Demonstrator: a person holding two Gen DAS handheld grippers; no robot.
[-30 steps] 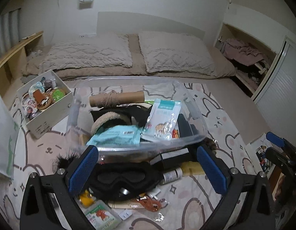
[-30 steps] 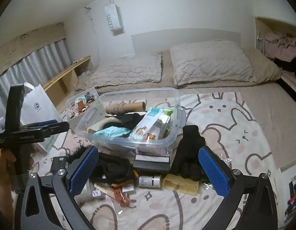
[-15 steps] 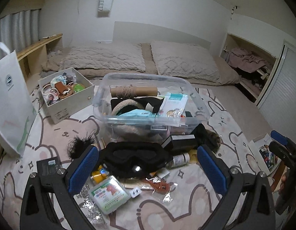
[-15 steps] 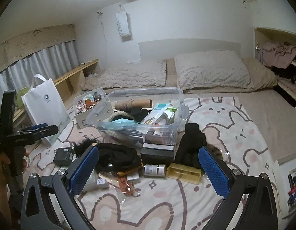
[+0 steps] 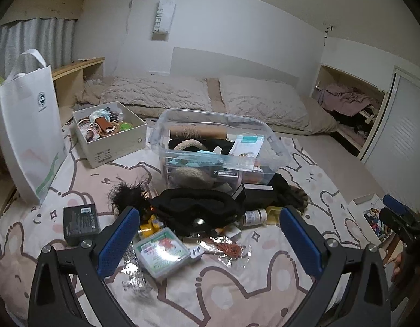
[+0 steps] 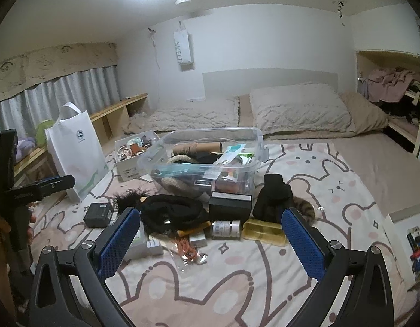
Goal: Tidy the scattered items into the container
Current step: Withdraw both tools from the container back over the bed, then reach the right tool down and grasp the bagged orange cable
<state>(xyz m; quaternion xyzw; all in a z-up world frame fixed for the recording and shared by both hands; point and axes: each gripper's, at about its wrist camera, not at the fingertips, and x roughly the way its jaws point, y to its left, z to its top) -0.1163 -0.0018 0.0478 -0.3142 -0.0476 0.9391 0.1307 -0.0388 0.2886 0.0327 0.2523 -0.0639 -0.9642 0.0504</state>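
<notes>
Left wrist view: your left hand-held gripper [image 5: 208,235] hangs with its blue pads wide apart and empty above the clutter at lower centre, a green-and-white packet [image 5: 163,250] between them. Beyond it lie a black eye mask [image 5: 196,207] and a small bottle [image 5: 255,216]. Behind those, at frame centre, the clear container [image 5: 218,147] stands on the bed [image 5: 237,294], already part filled. In the right wrist view, your right hand-held gripper [image 6: 210,241] is likewise spread and empty, a yellow case [image 6: 264,230] just ahead, a black box [image 6: 98,214] left.
</notes>
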